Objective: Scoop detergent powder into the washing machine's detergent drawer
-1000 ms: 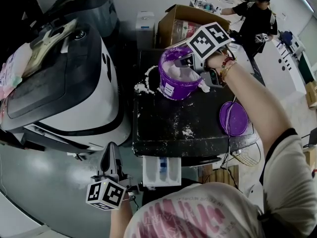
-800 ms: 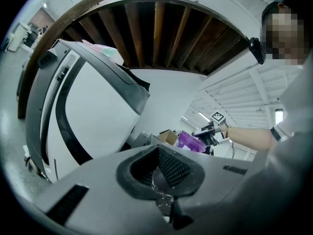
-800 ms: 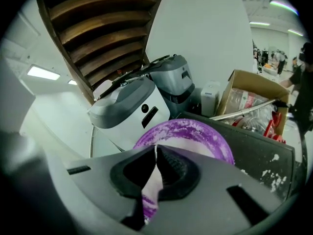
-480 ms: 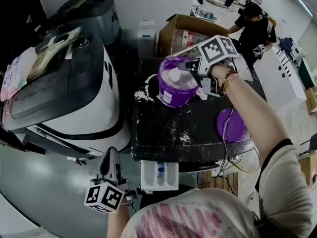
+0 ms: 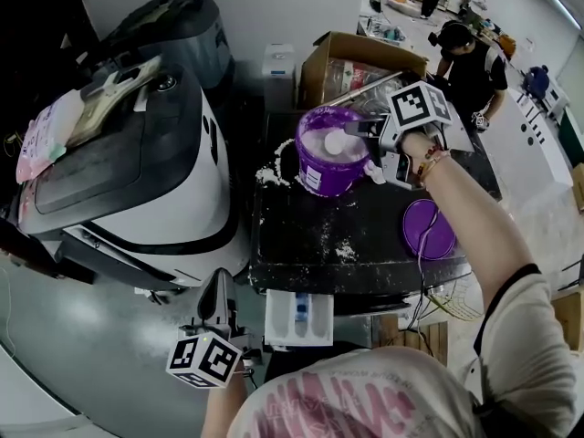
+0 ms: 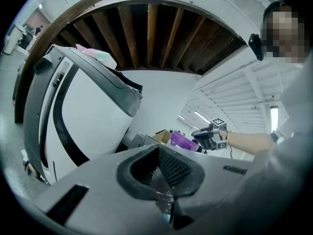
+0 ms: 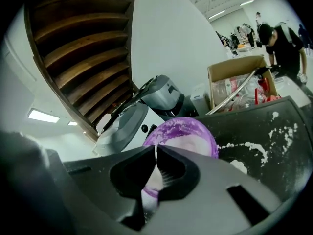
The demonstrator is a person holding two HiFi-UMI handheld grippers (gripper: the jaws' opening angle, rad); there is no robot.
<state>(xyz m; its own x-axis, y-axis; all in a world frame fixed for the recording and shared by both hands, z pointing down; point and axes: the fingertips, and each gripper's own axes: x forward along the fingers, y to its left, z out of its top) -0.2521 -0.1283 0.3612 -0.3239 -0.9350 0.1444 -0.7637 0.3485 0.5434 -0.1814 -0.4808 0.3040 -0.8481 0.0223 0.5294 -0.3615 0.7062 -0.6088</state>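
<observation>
Right gripper point(image 5: 356, 130) clamps white scoop point(image 5: 335, 142) above purple powder tub point(image 5: 324, 177)

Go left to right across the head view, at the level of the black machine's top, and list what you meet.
White machine with dark lid → spilled powder → purple detergent tub → purple lid.

No legible text in any view.
- Purple tub point(image 5: 330, 167): white label point(image 5: 313, 179), print too small.
- Cardboard box point(image 5: 351, 62) behind tub: red print, unreadable.
- Shirt point(image 5: 365, 404) below tub: pink lettering, cropped and illegible.
- Marker cube point(image 5: 206, 361) below tub, second marker cube point(image 5: 420, 108) beside tub: patterns only.
</observation>
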